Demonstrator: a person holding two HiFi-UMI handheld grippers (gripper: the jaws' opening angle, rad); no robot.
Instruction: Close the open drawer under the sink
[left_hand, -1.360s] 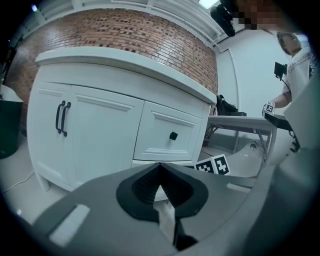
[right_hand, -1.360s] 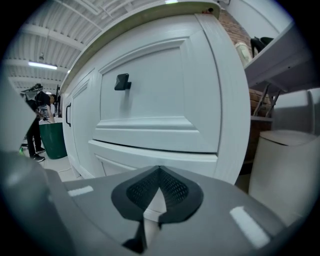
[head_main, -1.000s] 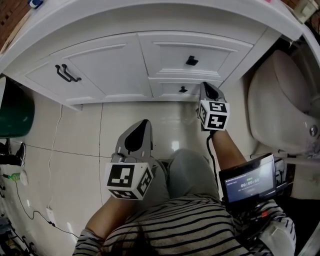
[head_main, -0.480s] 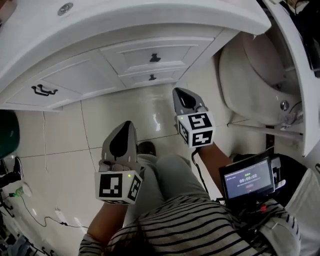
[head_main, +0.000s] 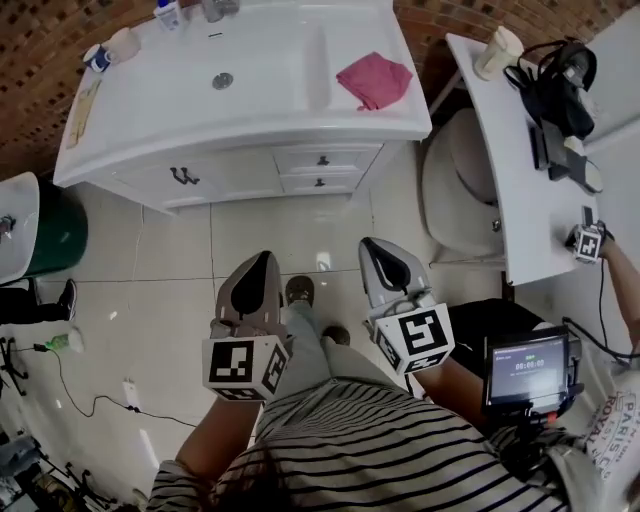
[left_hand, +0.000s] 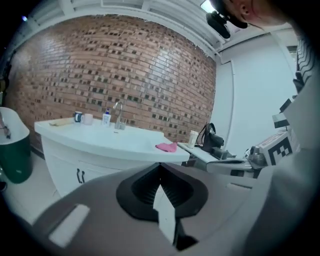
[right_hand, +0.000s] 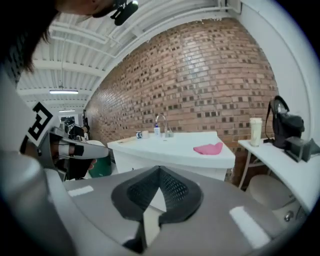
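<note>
Drawer (head_main: 320, 183) under the sink (head_main: 250, 70) sat flush (black knob showing), left gripper (head_main: 262, 262) and right gripper (head_main: 378, 250) well back from the sink, jaws together, empty.

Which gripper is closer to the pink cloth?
Right. The right gripper hangs almost straight below the pink cloth in the head view; the left gripper sits farther left.

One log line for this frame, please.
drawers: both fronts flush, closed | left gripper: shut, empty | right gripper: shut, empty | both apart from vanity
</note>
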